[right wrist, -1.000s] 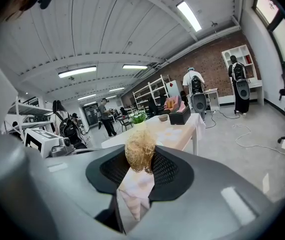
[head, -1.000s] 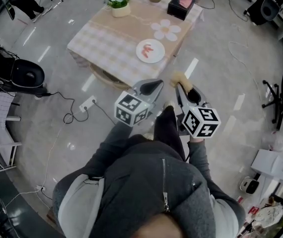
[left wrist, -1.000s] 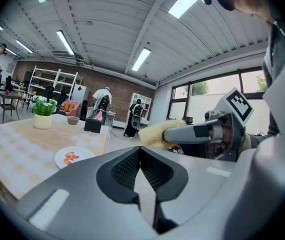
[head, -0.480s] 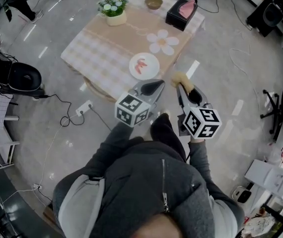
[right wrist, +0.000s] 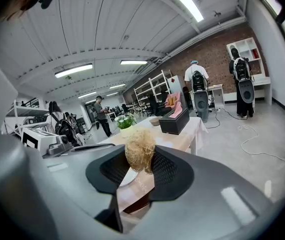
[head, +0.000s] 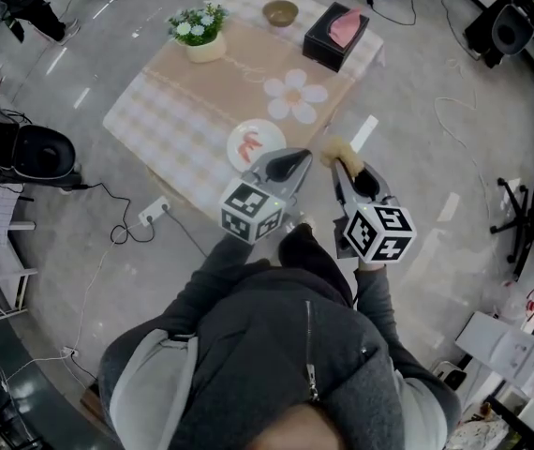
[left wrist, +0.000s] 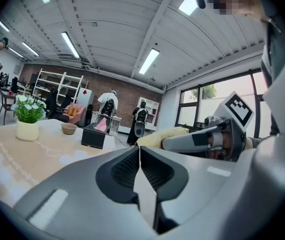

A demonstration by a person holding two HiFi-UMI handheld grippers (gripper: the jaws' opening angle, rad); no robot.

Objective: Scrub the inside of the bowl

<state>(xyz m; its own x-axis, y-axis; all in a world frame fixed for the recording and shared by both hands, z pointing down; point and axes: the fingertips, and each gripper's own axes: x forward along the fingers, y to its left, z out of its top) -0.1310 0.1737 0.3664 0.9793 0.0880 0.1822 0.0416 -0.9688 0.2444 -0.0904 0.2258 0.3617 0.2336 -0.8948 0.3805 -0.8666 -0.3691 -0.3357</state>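
The small tan bowl (head: pixel 280 12) stands at the far end of the cloth-covered table (head: pixel 173 101), and shows again in the left gripper view (left wrist: pixel 69 128) and the right gripper view (right wrist: pixel 156 121). My left gripper (head: pixel 300 157) is shut with nothing between its jaws (left wrist: pixel 139 149), still short of the table's near edge. My right gripper (head: pixel 335 160) is shut on a pale fibrous scrubber (head: pixel 335 147), which sticks up between the pads (right wrist: pixel 140 153). Both grippers hang over the floor, side by side, far from the bowl.
On the table stand a white flower pot (head: pixel 199 34), a black tissue box (head: pixel 335 36), a flower-shaped mat (head: pixel 295 95) and a white plate (head: pixel 256 144) with red food. A power strip (head: pixel 155 211) and cables lie on the floor at left. People stand in the background.
The table has slid down and left in the head view, closer to me. Both grippers have been carried forward toward it, still shut, the scrubber still held.
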